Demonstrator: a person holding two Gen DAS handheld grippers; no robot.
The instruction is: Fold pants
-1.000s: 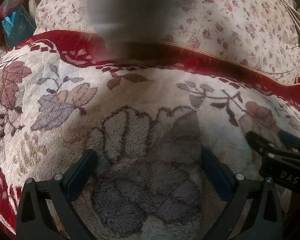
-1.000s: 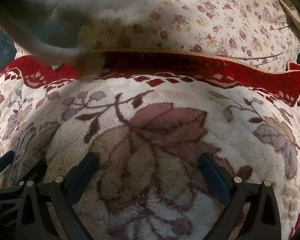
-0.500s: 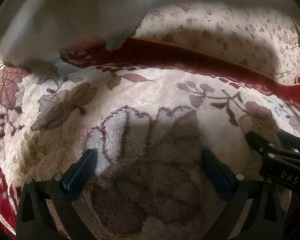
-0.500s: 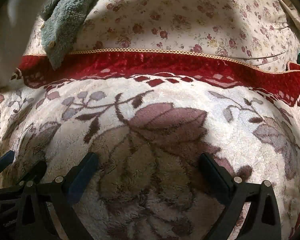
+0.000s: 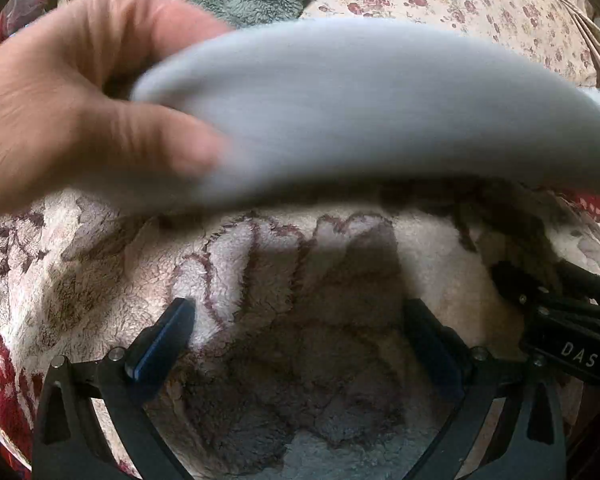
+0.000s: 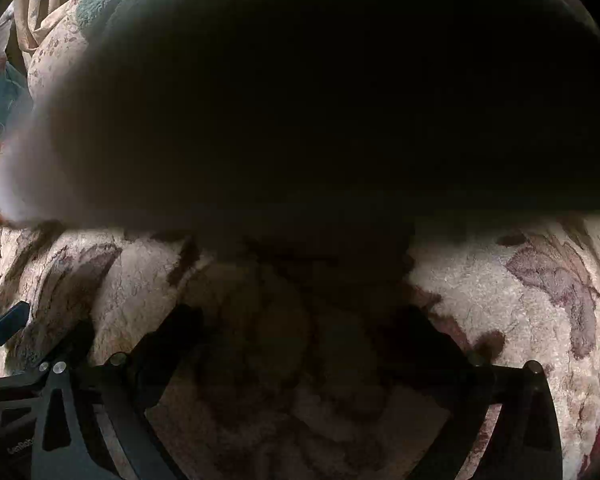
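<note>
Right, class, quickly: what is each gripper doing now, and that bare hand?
Left gripper: open, empty.
Right gripper: open, empty, in shadow.
Bare hand: holding blurred light grey cloth.

The pants show as a pale grey, motion-blurred sweep of cloth across the upper middle of the left wrist view, running from the centre left to the right edge, held above the blanket with shadow beneath. Their left end sits inside a bare hand's grip. In the right wrist view the pants fill the upper frame as a dark, unlit mass with a lighter lower left edge; no seams or legs can be told.
</note>
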